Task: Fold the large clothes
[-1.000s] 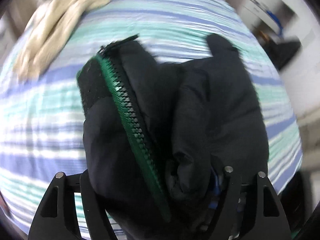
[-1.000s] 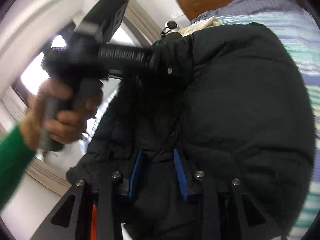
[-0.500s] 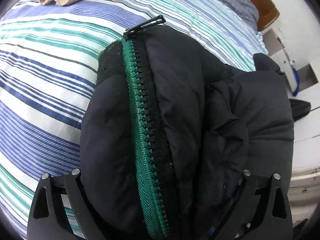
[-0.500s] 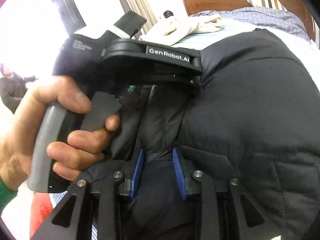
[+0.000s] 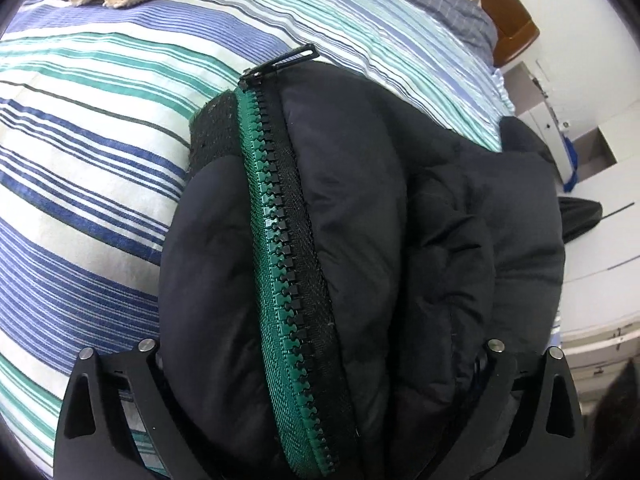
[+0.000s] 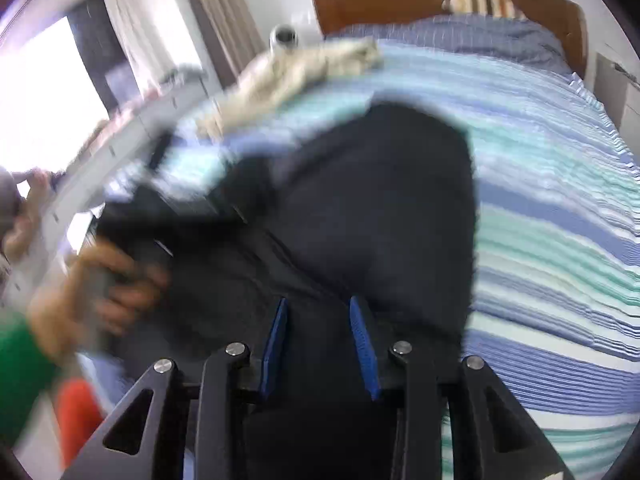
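You've got the black puffer jacket (image 5: 360, 240) bunched and lifted over the striped bed (image 5: 80, 160), green zipper (image 5: 280, 248) up. Left gripper (image 5: 320, 420) has jaws spread wide round a thick wad; right gripper (image 6: 320, 344) is pinched on fabric w/ narrow gap. No neat fold yet, imo: laying flat, folding all left.
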`<state>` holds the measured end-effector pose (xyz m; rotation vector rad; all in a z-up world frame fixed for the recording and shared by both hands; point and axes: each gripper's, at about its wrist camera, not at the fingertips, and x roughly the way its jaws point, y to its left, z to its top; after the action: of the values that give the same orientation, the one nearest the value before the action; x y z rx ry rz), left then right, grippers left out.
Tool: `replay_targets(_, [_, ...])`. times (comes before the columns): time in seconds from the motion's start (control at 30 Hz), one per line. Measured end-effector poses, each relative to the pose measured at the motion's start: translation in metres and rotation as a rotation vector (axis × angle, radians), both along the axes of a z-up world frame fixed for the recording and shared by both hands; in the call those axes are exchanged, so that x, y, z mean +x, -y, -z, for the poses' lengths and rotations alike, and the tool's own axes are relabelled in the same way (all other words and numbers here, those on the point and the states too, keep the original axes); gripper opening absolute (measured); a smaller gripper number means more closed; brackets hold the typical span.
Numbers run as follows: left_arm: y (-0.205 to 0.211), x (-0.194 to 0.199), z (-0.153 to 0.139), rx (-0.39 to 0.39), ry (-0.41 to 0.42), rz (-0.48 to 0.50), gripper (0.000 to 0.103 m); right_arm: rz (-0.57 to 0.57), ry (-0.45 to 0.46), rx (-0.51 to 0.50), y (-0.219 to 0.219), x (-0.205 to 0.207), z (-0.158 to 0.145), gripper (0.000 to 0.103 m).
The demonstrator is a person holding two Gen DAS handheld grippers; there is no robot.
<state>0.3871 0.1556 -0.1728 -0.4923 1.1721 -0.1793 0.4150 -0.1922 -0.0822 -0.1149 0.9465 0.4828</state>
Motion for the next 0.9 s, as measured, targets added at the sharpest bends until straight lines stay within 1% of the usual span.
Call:
replay_targets(0.07, [0.003, -0.002, 0.0, 0.031, 0.002, 0.006, 0.101, 0.045, -0.043, 0.058, 0.011, 0.003, 0.011, 0.034])
replay_targets(0.1, [-0.001, 0.001, -0.002, 0.034, 0.001, 0.008, 0.102, 0.055, -0.075, 0.084, 0.014, 0.007, 0.011, 0.034])
replay_targets(0.13, [-0.002, 0.003, -0.002, 0.037, 0.0, 0.01, 0.102, 0.05, -0.093, 0.089, 0.023, 0.004, 0.004, 0.034])
replay_targets(0.17, [-0.001, 0.005, -0.003, 0.039, 0.0, 0.012, 0.102, 0.037, -0.117, 0.083, 0.023, 0.006, 0.003, 0.034])
replay_targets(0.23, [0.002, 0.008, -0.004, 0.042, 0.003, 0.018, 0.102, -0.005, -0.179, 0.021, 0.018, 0.016, -0.002, 0.034])
replay_targets(0.27, [0.0, 0.008, -0.004, 0.038, 0.005, 0.019, 0.102, -0.035, -0.212, -0.023, 0.011, 0.021, -0.013, 0.034])
replay_targets(0.3, [0.0, 0.008, -0.004, 0.032, 0.007, 0.017, 0.102, -0.054, -0.224, -0.04, 0.006, 0.024, -0.023, 0.034])
replay_targets(0.33, [-0.001, 0.008, -0.004, 0.026, 0.009, 0.016, 0.102, -0.062, -0.203, -0.027, 0.004, 0.032, -0.039, 0.034])
replay_targets(0.37, [-0.001, 0.008, -0.003, 0.023, 0.011, 0.016, 0.102, -0.052, -0.161, -0.005, 0.005, 0.041, -0.054, 0.034])
replay_targets(0.43, [0.0, 0.007, -0.004, 0.022, 0.012, 0.016, 0.102, 0.005, -0.065, 0.004, 0.003, 0.068, -0.076, 0.034])
replay_targets(0.47, [0.0, 0.007, -0.004, 0.02, 0.011, 0.017, 0.102, 0.04, -0.039, 0.015, 0.002, 0.085, -0.081, 0.034])
replay_targets(0.5, [-0.003, 0.005, -0.004, 0.019, 0.011, 0.018, 0.102, 0.071, -0.056, 0.028, 0.002, 0.106, -0.076, 0.034])
replay_targets(0.53, [-0.005, 0.003, -0.003, 0.019, 0.011, 0.018, 0.102, 0.1, -0.097, 0.033, 0.004, 0.117, -0.065, 0.034])
replay_targets(0.57, [-0.005, 0.003, -0.003, 0.02, 0.01, 0.015, 0.102, 0.127, -0.16, 0.035, 0.002, 0.134, -0.047, 0.034])
replay_targets(0.6, [-0.005, 0.004, -0.003, 0.021, 0.009, 0.009, 0.102, 0.145, -0.229, 0.036, 0.003, 0.145, -0.023, 0.034])
replay_targets(0.63, [-0.005, 0.004, -0.002, 0.021, 0.007, 0.0, 0.102, 0.167, -0.262, 0.038, 0.011, 0.15, 0.003, 0.032])
replay_targets(0.67, [-0.006, 0.005, -0.001, 0.025, 0.007, -0.001, 0.102, 0.187, -0.279, 0.054, 0.013, 0.152, 0.015, 0.032])
replay_targets(0.7, [-0.007, 0.006, -0.001, 0.032, 0.008, -0.001, 0.102, 0.209, -0.293, 0.076, 0.017, 0.154, 0.022, 0.031])
replay_targets(0.77, [-0.006, 0.008, -0.001, 0.034, 0.008, 0.004, 0.102, 0.216, -0.308, 0.072, 0.018, 0.153, 0.023, 0.03])
replay_targets(0.87, [-0.006, 0.007, -0.002, 0.035, 0.011, 0.01, 0.102, 0.208, -0.289, 0.05, 0.013, 0.154, 0.021, 0.03])
replay_targets(0.9, [-0.006, 0.005, -0.003, 0.034, 0.016, 0.012, 0.102, 0.206, -0.266, 0.036, 0.011, 0.149, 0.018, 0.03])
